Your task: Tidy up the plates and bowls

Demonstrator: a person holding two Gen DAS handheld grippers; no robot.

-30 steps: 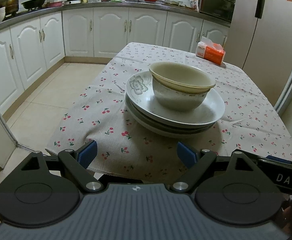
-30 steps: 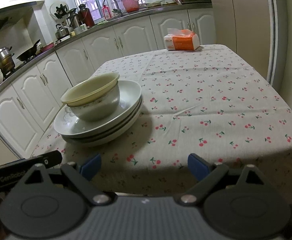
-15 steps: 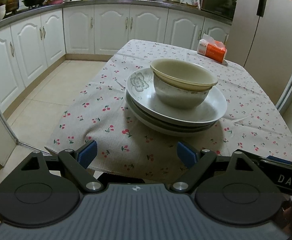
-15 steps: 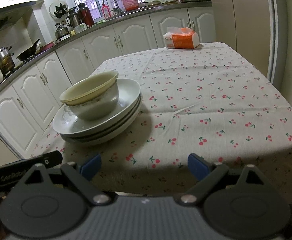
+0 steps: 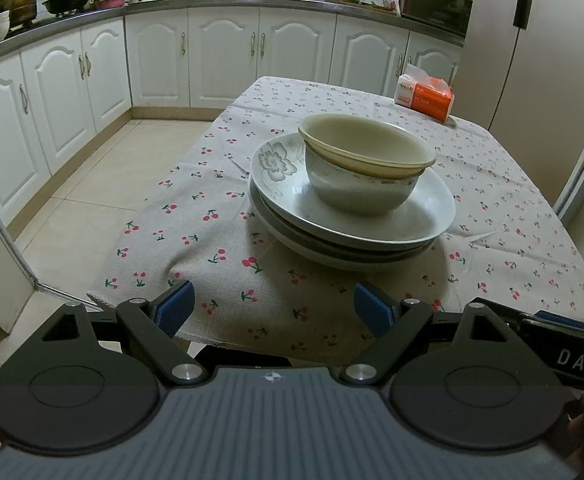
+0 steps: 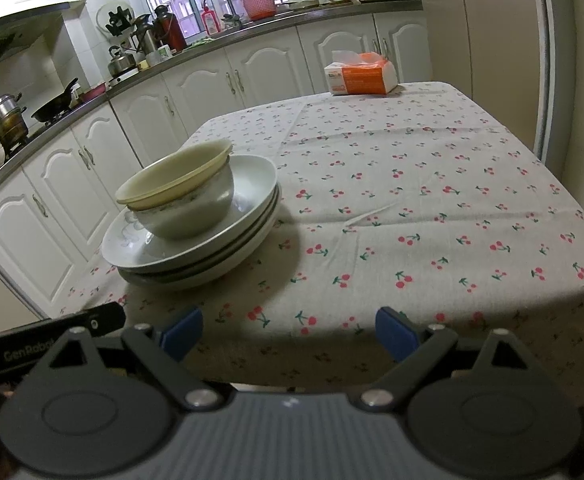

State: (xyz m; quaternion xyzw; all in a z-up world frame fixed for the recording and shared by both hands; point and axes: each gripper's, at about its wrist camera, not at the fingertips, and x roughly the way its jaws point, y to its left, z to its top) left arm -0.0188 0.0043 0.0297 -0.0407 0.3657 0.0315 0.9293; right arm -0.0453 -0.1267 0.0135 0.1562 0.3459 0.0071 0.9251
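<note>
A cream bowl [image 5: 366, 148] sits nested in a white bowl [image 5: 358, 192], and both stand on a stack of white plates [image 5: 292, 208] near the table's front left. The top plate has a grey flower print [image 5: 278, 160]. The same stack shows in the right wrist view, with the cream bowl [image 6: 172, 174] on the plates [image 6: 252, 216]. My left gripper [image 5: 274, 308] is open and empty, short of the table's near edge. My right gripper [image 6: 290, 330] is open and empty, also short of the near edge, right of the stack.
The table wears a cherry-print cloth [image 5: 504, 208] that hangs over the edges. An orange tissue pack [image 5: 426, 96] lies at the far right corner, also seen in the right wrist view [image 6: 362, 74]. White cabinets [image 5: 220, 60] and a tall fridge [image 5: 532, 52] surround the table.
Both views have shifted slightly: the stack sits a little lower and nearer in the left wrist view, and slightly further from the right gripper. Both grippers stay open and empty.
</note>
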